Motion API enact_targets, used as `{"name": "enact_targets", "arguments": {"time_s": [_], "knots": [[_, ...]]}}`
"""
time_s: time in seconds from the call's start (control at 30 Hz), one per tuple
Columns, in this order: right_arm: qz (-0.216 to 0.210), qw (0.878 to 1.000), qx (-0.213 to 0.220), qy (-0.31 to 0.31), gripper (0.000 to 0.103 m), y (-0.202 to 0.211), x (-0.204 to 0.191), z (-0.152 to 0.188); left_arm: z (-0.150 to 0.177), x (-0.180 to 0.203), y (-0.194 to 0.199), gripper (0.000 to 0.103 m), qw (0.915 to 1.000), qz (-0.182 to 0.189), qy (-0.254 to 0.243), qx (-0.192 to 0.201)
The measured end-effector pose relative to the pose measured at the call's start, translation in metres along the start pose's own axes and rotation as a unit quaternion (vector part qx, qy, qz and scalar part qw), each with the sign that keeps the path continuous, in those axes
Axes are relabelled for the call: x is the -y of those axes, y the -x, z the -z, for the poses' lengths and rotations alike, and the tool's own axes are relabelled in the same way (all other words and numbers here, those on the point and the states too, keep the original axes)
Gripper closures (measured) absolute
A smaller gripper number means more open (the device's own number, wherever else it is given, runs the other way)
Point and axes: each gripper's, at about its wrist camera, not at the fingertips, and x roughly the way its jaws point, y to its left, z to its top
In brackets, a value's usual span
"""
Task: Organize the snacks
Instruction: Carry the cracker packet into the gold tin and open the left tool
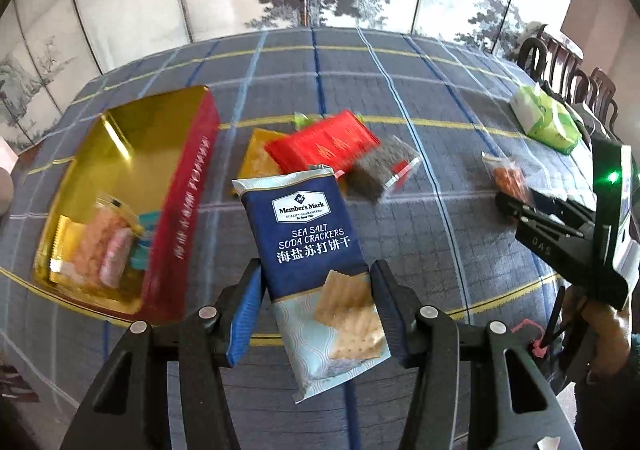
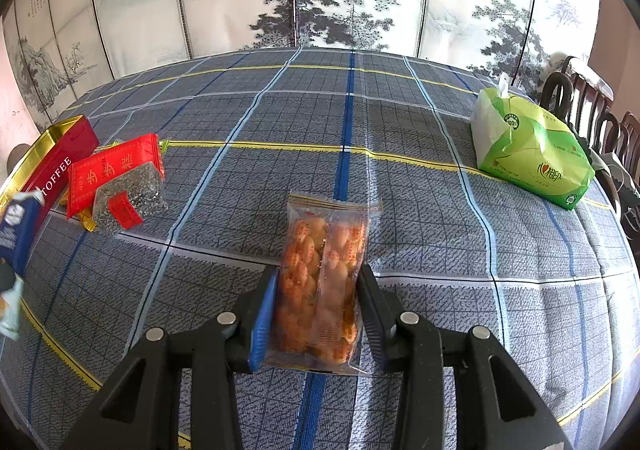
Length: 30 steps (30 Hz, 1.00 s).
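My left gripper [image 1: 318,270] is shut on a blue sea salt soda crackers pack [image 1: 308,234], held tilted above the plaid tablecloth. Left of it stands an open red and gold toffee tin [image 1: 188,209] with several wrapped snacks [image 1: 104,246] inside. Behind the pack lie a red packet [image 1: 324,145], a yellow packet [image 1: 256,161] and a dark sesame bar [image 1: 380,169]. My right gripper [image 2: 318,278] is shut on a clear packet of orange snacks [image 2: 324,250], low over the cloth. The crackers pack [image 2: 16,234] shows at the right wrist view's left edge.
A green tissue pack [image 2: 528,145] sits at the table's right side, with dark wooden chairs [image 2: 600,117] beyond it. A painted folding screen [image 2: 320,1] stands behind the table. The red packet [image 2: 112,169] and tin [image 2: 60,161] lie at the left.
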Motion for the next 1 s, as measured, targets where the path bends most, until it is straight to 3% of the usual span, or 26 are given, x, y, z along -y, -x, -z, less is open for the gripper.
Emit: {"name": "enact_targets", "arguments": {"time_s": [0.43, 0.67, 1.0], "knots": [[0.001, 1.0, 0.0, 0.0, 0.063, 0.001, 0.0, 0.0, -0.022, -0.075, 0.025, 0.053, 0.997, -0.066, 0.017, 0.036], [0.002, 1.0, 0.0, 0.0, 0.063, 0.001, 0.0, 0.0, -0.025, -0.126, 0.018, 0.053, 0.9936, -0.107, 0.024, 0.029], [0.003, 1.0, 0.0, -0.001, 0.063, 0.003, 0.002, 0.0, -0.015, -0.173, -0.003, 0.053, 0.9908, -0.129, 0.04, 0.0]]}}
